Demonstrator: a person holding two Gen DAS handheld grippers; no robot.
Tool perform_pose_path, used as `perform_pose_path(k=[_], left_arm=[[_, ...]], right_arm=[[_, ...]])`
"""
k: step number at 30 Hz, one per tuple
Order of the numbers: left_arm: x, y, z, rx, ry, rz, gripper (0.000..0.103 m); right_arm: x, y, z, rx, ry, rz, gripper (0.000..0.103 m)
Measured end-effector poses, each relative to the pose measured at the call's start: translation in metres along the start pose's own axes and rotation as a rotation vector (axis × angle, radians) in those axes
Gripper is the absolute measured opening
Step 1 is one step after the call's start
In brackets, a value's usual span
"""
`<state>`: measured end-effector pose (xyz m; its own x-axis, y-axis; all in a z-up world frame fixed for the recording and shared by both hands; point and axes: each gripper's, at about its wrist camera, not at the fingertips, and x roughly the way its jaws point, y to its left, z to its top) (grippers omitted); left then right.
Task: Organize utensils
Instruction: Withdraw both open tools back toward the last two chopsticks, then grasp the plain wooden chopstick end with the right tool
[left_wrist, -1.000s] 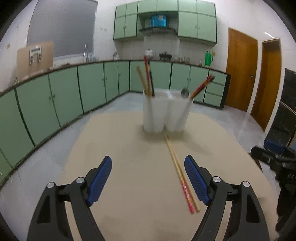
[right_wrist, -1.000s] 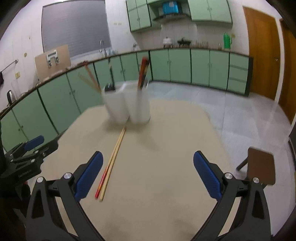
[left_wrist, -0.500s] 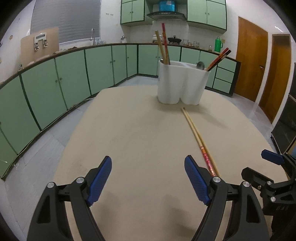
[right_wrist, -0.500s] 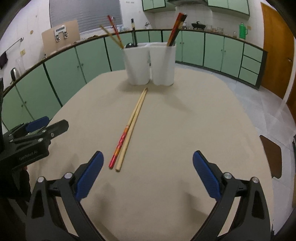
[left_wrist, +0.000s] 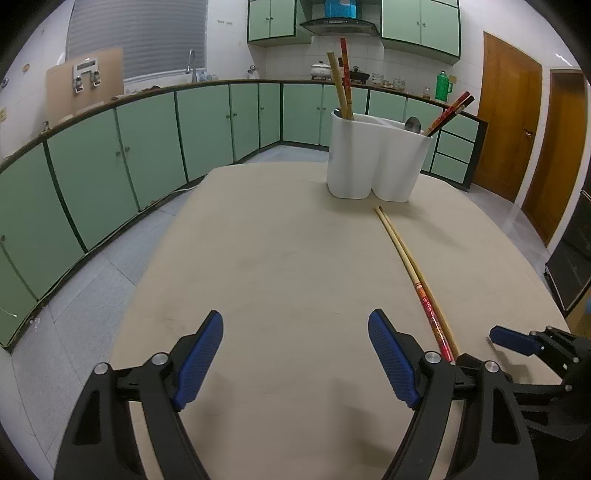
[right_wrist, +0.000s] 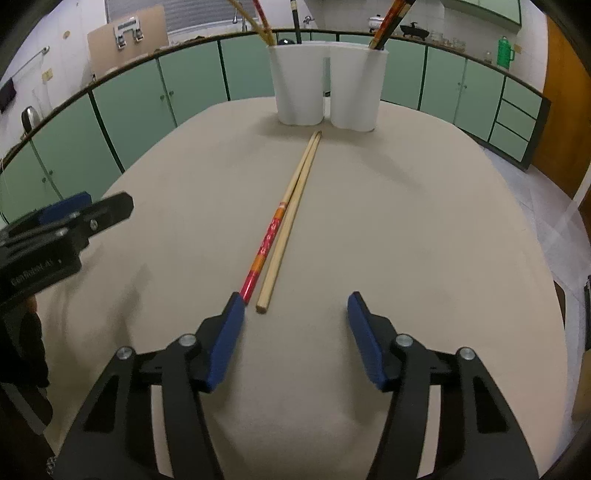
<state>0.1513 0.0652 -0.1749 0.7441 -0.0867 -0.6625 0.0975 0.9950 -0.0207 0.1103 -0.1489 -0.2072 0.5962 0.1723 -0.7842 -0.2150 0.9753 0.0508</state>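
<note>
My table looks matt beige. The plain chopstick seems bare wood, the red chopstick glossy lacquer. The white holder is smooth plastic; my pads are ribbed blue.

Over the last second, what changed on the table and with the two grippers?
The right gripper came down toward the near ends of the two chopsticks lying on the table, its jaws closing but gripping nothing yet. The left gripper dropped lower too, open and empty throughout. The chopsticks and the white utensil holder did not move.
</note>
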Motion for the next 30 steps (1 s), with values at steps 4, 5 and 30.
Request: perform_pose_path(k=[4,5,30], left_arm=[[0.0,0.001,-0.001,-0.004,0.004,-0.002,0.08],[0.0,0.001,-0.001,-0.004,0.005,-0.002,0.08],[0.001,-0.021,-0.004,0.024,0.024,-0.029,0.08]], right_arm=[[0.0,0.002,-0.001,-0.011,0.0,-0.008,0.051],[0.0,0.002,-0.001,-0.011,0.0,-0.008,0.049],[0.004,-0.009,0.004,0.015,-0.001,0.008,0.006]])
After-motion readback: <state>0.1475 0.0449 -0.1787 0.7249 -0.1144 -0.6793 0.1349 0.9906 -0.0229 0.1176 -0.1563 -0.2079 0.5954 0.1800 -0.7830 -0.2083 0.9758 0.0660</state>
